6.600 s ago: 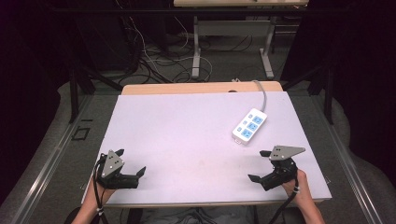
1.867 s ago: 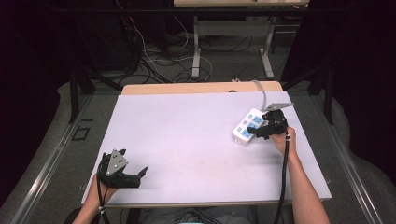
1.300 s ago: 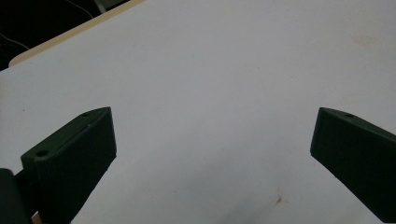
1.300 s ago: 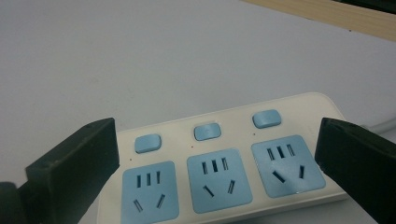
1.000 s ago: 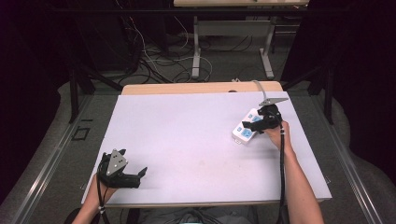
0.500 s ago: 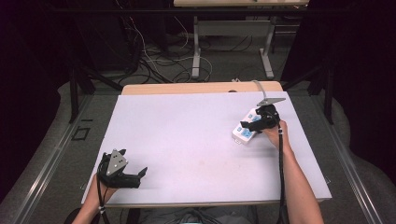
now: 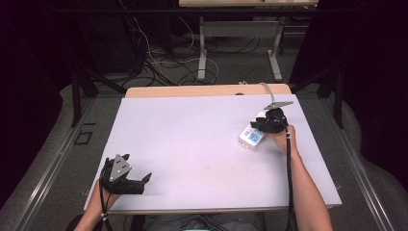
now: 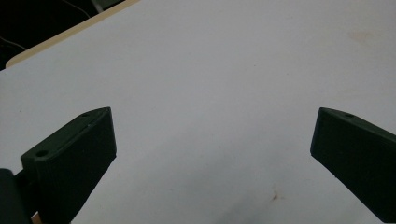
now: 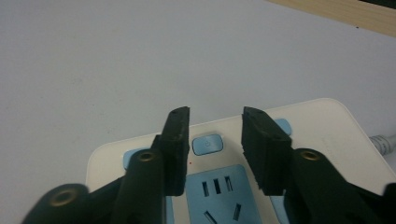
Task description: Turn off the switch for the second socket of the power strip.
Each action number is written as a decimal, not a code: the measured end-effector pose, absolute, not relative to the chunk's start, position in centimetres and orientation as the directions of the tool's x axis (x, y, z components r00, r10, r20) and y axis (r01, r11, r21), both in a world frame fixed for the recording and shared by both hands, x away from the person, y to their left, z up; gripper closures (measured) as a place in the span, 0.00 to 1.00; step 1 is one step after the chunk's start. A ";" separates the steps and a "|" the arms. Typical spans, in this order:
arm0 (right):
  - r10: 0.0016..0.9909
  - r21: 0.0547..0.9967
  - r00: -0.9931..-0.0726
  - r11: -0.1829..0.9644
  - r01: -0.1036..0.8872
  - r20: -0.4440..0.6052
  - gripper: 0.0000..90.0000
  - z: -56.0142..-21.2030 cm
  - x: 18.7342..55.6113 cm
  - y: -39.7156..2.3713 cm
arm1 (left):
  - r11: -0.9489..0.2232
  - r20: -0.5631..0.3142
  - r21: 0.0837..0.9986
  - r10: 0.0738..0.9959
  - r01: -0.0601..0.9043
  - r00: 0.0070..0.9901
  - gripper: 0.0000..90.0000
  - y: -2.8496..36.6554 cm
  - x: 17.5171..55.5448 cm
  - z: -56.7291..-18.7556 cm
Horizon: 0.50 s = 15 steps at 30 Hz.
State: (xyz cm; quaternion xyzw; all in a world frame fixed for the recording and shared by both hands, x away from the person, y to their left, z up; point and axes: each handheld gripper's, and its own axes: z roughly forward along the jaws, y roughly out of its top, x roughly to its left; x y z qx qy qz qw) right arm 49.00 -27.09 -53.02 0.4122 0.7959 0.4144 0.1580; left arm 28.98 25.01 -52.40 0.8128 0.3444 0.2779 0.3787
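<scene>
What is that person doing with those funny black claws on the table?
A person sits at a white table with a two-jaw gripper in each hand. The right gripper is over a white power strip with blue sockets, its jaws slightly apart on either side of the small blue power button; I can't tell whether they touch it. The left gripper rests near the table's front left corner, jaws wide open, holding nothing.

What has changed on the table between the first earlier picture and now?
The right gripper moved from the table's near right edge forward to the power strip; its jaws now stand slightly apart above the blue power button, gripping nothing. The strip looks slightly shifted. The left gripper stayed open near the near left corner.
</scene>
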 end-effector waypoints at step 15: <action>0.799 0.783 -0.595 0.315 0.536 0.086 1.00 -53.4 49.1 -26.4 | -0.484 0.204 0.805 0.769 0.343 0.606 0.00 25.1 28.8 -52.4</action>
